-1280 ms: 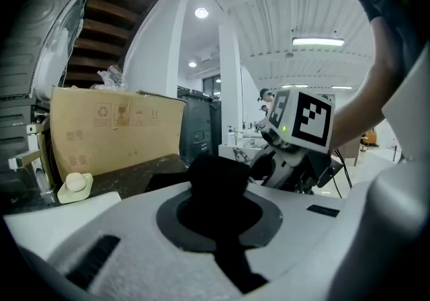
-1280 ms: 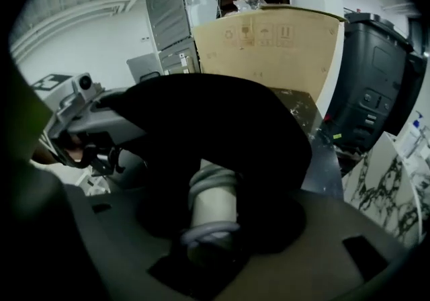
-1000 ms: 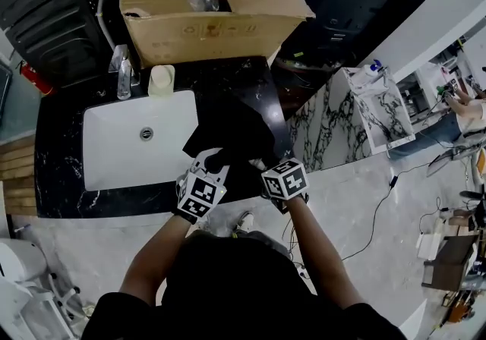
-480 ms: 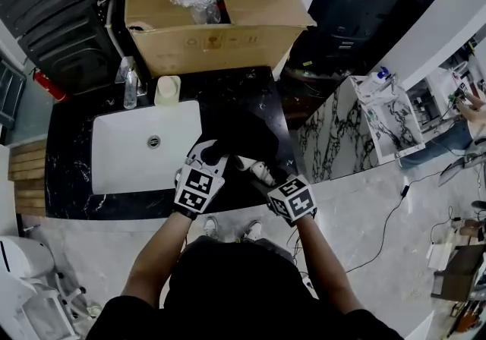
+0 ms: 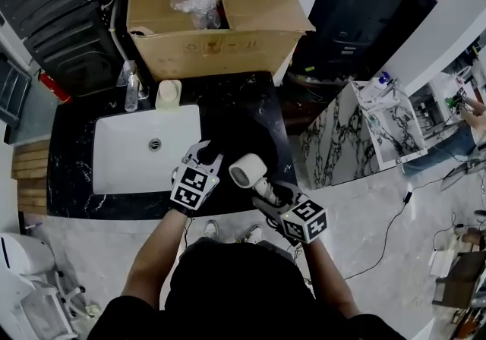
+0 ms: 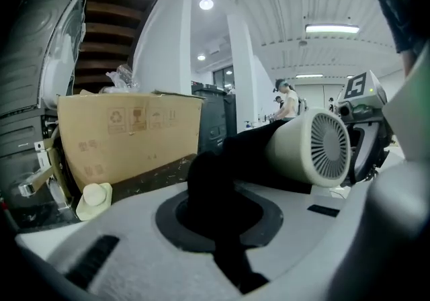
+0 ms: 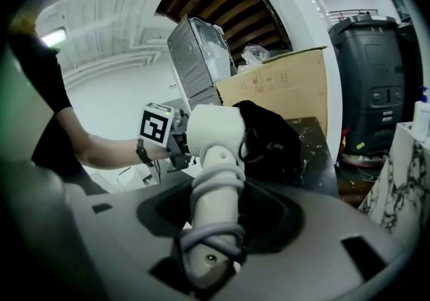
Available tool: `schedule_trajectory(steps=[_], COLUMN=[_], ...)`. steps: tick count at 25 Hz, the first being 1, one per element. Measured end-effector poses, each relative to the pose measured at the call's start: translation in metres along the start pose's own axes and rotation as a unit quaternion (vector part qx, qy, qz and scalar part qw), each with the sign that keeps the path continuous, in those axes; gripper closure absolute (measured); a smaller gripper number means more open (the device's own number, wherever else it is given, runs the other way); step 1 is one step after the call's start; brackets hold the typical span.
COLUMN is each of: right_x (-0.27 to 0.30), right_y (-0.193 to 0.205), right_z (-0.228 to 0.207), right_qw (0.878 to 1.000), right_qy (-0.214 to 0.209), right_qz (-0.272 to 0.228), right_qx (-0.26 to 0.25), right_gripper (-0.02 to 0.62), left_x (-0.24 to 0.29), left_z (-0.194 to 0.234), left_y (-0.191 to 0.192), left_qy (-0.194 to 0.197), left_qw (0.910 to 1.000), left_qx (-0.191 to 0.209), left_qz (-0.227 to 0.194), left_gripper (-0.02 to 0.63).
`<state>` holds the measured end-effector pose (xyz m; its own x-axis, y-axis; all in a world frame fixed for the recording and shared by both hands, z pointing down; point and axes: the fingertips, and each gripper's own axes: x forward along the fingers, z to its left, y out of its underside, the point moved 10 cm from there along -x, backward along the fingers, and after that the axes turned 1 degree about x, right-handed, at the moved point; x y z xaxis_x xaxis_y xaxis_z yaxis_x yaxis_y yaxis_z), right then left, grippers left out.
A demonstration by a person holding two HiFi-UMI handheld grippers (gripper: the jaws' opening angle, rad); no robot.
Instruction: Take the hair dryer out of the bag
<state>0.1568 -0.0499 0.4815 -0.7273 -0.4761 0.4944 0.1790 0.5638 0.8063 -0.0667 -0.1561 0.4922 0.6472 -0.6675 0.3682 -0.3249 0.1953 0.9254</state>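
Note:
A white hair dryer [image 5: 247, 171] has its round head out of the black bag [image 5: 241, 132], which lies on the dark counter right of the sink. My right gripper [image 5: 267, 191] is shut on the dryer's handle [image 7: 213, 189], which has the cord wound around it. The dryer's barrel still reaches toward the bag's mouth [image 7: 272, 133]. My left gripper [image 5: 206, 156] is shut on a fold of the bag's cloth [image 6: 209, 185]. In the left gripper view the dryer's rear grille [image 6: 328, 146] shows just beyond that cloth.
A white sink basin [image 5: 125, 168] fills the counter's left, with a faucet [image 5: 130, 82] and a cream bottle [image 5: 168, 92] behind it. An open cardboard box [image 5: 250, 4] with plastic wrap stands at the back. A black bin [image 5: 364, 4] and a marble-patterned floor are to the right.
My right gripper has drawn back toward me and risen with the dryer, whose white head has come out of the bag. The left gripper has shifted a little, still gripping the bag.

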Motion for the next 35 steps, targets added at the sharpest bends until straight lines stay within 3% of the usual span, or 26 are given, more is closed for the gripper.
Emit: schedule_trajectory(steps=[8,13,15,21,28,30,35], right_x=[-0.018,-0.023,-0.025,-0.025,-0.022,-0.026,-0.038], right_y=[0.002,0.009,0.011,0.015,0.014,0.013,0.008], right_z=[0.013,0.014,0.016,0.021,0.039,0.042,0.032], right_qw=[0.998,0.996,0.995,0.99,0.979,0.978,0.983], right_qy=[-0.057,-0.083,-0.096,-0.137,-0.189,-0.194,-0.177], right_qz=[-0.024,-0.027,-0.027,-0.018,0.001,-0.006,-0.042], right_qx=[0.011,0.007,0.004,-0.02,-0.07,-0.072,-0.034], right_gripper=[0.365,0.367,0.367,0.367,0.367,0.367,0.367], left_x=[0.011,0.028,0.032,0.041,0.046,0.048,0.047], left_z=[0.016,0.026,0.029,0.031,0.041,0.038,0.007], left_y=[-0.01,-0.018,-0.024,-0.041,-0.046,-0.039,-0.004], left_qy=[-0.011,0.051,0.057,0.029,-0.031,-0.02,0.06], left_qw=[0.9995,0.9979,0.9978,0.9996,0.9994,0.9998,0.9935], left_qx=[-0.029,-0.035,-0.027,-0.005,0.001,0.001,0.01], left_qz=[-0.011,0.018,0.021,0.003,-0.013,0.006,0.096], left_gripper=[0.574,0.574,0.574,0.574,0.574,0.574,0.574])
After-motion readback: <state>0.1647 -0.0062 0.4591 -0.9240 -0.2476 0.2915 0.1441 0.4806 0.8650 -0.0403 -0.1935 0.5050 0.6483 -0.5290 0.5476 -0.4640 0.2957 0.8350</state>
